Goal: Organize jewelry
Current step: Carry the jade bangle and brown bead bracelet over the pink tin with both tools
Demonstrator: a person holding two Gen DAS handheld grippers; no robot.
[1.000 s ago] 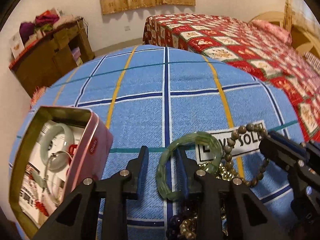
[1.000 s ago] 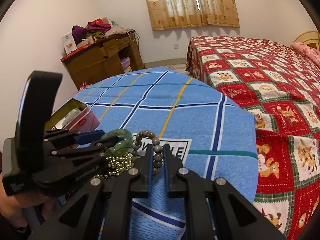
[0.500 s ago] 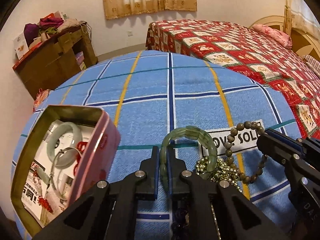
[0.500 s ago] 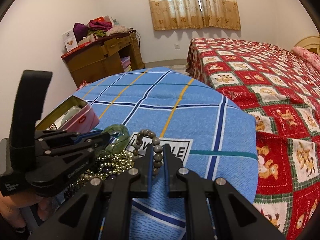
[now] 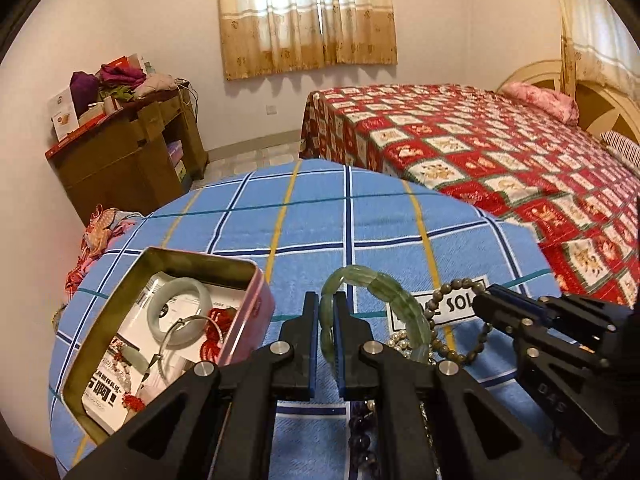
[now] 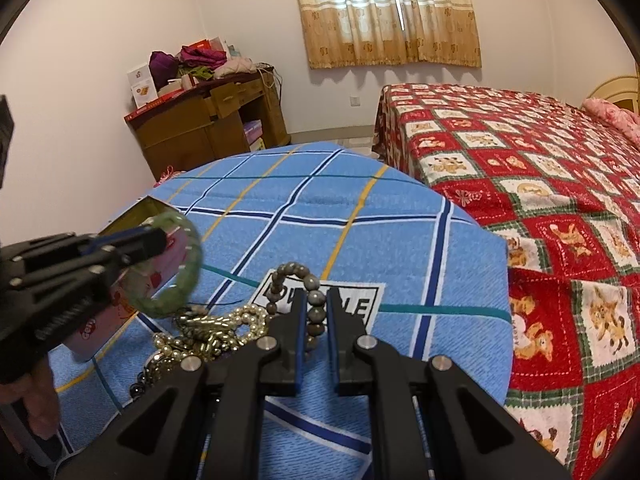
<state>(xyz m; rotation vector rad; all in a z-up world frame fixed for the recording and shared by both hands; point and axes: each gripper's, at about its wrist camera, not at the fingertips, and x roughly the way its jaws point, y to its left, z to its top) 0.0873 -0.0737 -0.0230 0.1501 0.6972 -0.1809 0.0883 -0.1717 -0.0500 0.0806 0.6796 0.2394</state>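
Jewelry lies heaped on a round table under a blue checked cloth (image 5: 248, 236). The left gripper (image 5: 327, 312) is clenched on a green stone bracelet (image 5: 384, 292), its jaws having just closed on the near rim; the bracelet hangs lifted clear of the cloth, just right of the open pink tin (image 5: 240, 320), which holds a pale jade bangle (image 5: 178, 306) and thin hoops. The right gripper (image 6: 316, 312) pinches a brown bead bracelet (image 6: 294, 276) that rests on the cloth's printed label. Gold-coloured bead strands (image 6: 208, 332) lie tangled between the two grippers.
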